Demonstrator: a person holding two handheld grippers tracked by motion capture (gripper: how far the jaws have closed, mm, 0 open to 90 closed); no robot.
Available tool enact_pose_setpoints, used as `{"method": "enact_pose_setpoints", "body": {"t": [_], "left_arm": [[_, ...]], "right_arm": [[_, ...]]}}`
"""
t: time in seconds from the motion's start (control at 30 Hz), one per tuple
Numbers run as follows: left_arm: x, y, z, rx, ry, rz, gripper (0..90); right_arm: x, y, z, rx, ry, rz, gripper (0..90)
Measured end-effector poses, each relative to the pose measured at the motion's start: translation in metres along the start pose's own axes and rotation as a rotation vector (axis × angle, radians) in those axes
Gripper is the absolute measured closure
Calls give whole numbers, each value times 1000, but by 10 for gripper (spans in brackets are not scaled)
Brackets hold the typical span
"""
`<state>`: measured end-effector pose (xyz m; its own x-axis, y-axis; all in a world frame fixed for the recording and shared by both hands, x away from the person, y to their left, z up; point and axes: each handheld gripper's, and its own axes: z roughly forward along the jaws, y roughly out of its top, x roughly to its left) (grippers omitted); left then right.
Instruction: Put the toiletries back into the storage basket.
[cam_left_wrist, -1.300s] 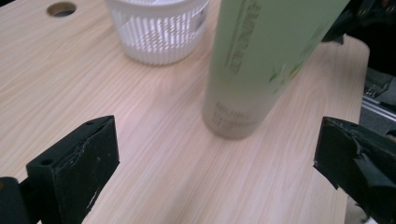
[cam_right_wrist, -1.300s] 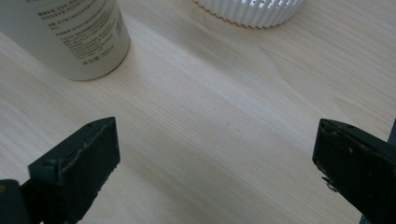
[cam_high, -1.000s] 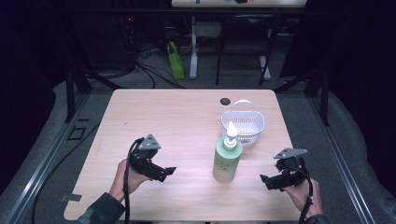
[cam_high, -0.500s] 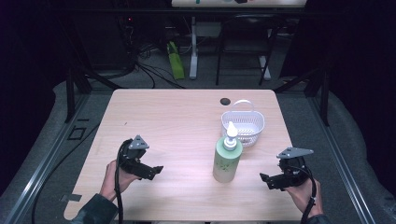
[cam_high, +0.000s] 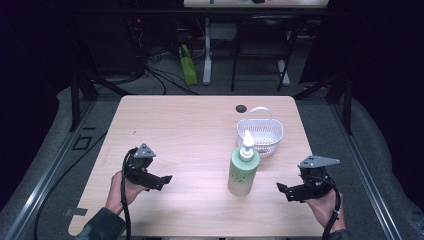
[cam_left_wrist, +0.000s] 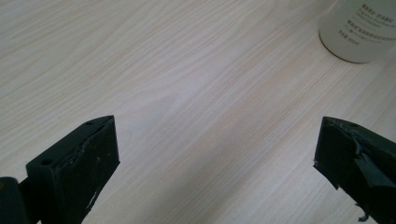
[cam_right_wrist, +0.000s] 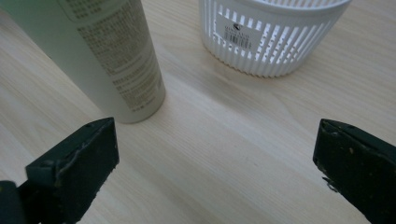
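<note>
**Both grippers open, bottle not grabbed yet**

Your right gripper (cam_high: 283, 189) and left gripper (cam_high: 165, 180) hover empty, jaws wide, flanking the bottle (cam_high: 243, 170). The basket (cam_high: 260, 131) sits just behind the bottle. Looks like the approach step; next, close in on the bottle.

Light wood table (cam_high: 180, 130): green bottle (cam_high: 243, 170) upright, near right of centre; white basket (cam_high: 260, 132) just behind it; dark round spot (cam_high: 241, 108), far edge.

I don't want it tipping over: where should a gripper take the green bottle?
Probably the bottle at its lower body, with the right gripper coming from its open side. It stands upright and tall; the basket sits behind it.
</note>
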<state>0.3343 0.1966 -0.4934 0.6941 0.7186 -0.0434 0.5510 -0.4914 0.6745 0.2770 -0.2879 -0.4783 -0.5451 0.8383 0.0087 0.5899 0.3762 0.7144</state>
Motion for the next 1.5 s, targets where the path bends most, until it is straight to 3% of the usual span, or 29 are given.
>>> {"method": "enact_pose_setpoints", "body": {"t": [0.23,0.37,0.67,0.83,1.1,1.2,1.5], "left_arm": [[1,0,0,0,-4,-8,0],[2,1,1,-30,-49,-59,0],[-5,5,5,-25,-37,-48,0],[-1,6,5,-54,-54,-103,0],[2,5,5,-42,-35,-105,0],[3,5,6,-51,-48,-114,0],[-3,9,9,-18,-18,-63,0]], "right_arm": [[6,9,-5,-59,19,0,0],[8,13,-9,-96,40,9,0],[17,25,-20,-166,63,-8,0],[23,34,-26,-218,90,-8,0],[35,50,-25,-274,130,-32,0],[39,55,-23,-278,142,-41,0],[54,71,-15,-314,135,-69,0]]}}
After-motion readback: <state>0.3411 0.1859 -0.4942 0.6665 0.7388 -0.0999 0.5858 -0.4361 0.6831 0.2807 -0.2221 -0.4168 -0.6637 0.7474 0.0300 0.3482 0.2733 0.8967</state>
